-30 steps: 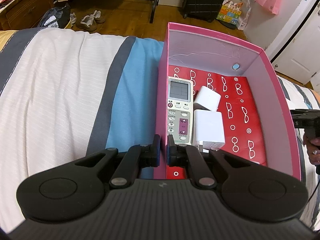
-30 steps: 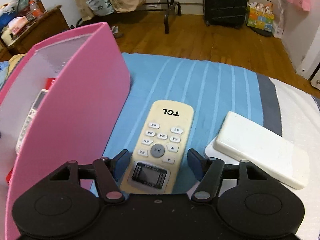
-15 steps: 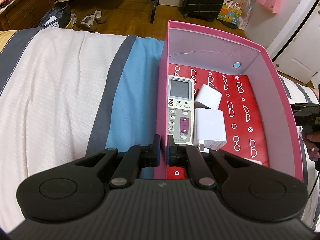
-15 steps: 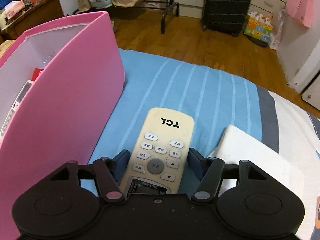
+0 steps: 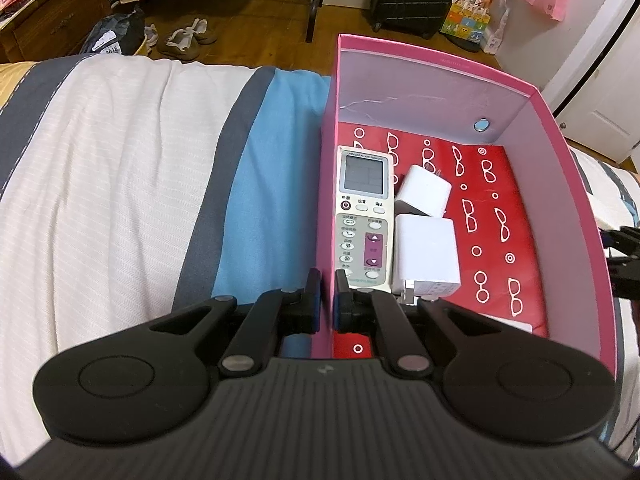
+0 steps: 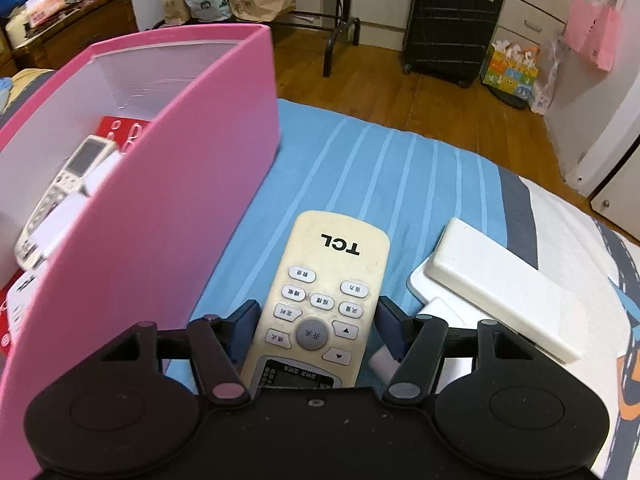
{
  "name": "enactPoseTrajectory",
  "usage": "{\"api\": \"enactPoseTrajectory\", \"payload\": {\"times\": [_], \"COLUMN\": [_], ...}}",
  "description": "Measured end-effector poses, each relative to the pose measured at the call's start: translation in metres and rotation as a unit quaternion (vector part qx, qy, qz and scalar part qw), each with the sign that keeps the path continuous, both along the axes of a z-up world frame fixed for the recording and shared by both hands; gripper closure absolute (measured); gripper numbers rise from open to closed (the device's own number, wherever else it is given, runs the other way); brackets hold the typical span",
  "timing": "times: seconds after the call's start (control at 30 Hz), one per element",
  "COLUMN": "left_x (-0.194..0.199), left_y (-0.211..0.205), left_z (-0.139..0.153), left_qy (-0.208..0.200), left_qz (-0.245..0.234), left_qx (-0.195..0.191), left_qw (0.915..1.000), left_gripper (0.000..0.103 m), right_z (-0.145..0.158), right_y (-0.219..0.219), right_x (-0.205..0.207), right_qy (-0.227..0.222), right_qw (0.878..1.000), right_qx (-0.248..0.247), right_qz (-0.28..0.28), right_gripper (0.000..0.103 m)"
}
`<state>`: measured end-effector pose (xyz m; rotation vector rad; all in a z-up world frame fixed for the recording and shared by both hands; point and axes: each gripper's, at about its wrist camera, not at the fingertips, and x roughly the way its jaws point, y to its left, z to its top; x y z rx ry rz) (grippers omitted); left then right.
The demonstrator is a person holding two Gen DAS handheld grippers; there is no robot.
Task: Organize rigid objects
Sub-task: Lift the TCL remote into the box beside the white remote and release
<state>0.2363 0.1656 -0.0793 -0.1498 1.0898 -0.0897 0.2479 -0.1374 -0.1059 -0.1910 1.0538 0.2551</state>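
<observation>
A pink box (image 5: pixel 420 92) with a red glasses-print floor stands on the striped bed. My left gripper (image 5: pixel 329 300) is shut on the box's near left wall, one finger inside and one outside. In the box lie a grey-white remote (image 5: pixel 363 216) and two white chargers (image 5: pixel 424 192) (image 5: pixel 426 252). In the right wrist view, a cream TCL remote (image 6: pixel 332 272) sits between the blue pads of my right gripper (image 6: pixel 318 320), which press its two sides just right of the pink box (image 6: pixel 160 200). Its screen end is hidden under the gripper body.
A flat white box (image 6: pixel 500 284) lies on the blue bedspread just right of the TCL remote. Past the bed's edge are wooden floor, a black suitcase (image 6: pixel 452 20), paper bags and a metal rack leg (image 6: pixel 340 36). The right gripper's tip (image 5: pixel 624 256) shows beyond the box's right wall.
The right gripper slid forward along the TCL remote and closed on it; the white box and bed have shifted behind the remote. The left gripper kept its hold on the box wall.
</observation>
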Motion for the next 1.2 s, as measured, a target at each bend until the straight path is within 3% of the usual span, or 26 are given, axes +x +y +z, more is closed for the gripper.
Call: {"api": "enactPoseTrajectory", "payload": {"times": [0.47, 0.87, 1.03, 1.2], "left_x": [0.000, -0.002, -0.003, -0.005], "left_y": [-0.002, -0.001, -0.002, -0.002], "left_z": [0.000, -0.002, -0.001, 0.000], "left_qy": [0.002, -0.001, -0.003, -0.006], "left_qz": [0.004, -0.006, -0.025, -0.044], "left_qx": [0.004, 0.001, 0.004, 0.009], "left_qw": [1.0000, 1.0000, 0.9997, 0.9990], "left_gripper": [0.099, 0.098, 0.098, 0.097], "right_z": [0.045, 0.140, 0.166, 0.165], "right_y": [0.006, 0.023, 0.048, 0.076], "right_x": [-0.038, -0.063, -0.063, -0.047], "right_qy": [-0.041, -0.105, -0.080, -0.019], "right_qw": [0.999, 0.992, 0.989, 0.987], "right_qx": [0.009, 0.052, 0.097, 0.123], "right_qz": [0.015, 0.046, 0.079, 0.100], "right_gripper": [0.035, 0.035, 0.035, 0.035]}}
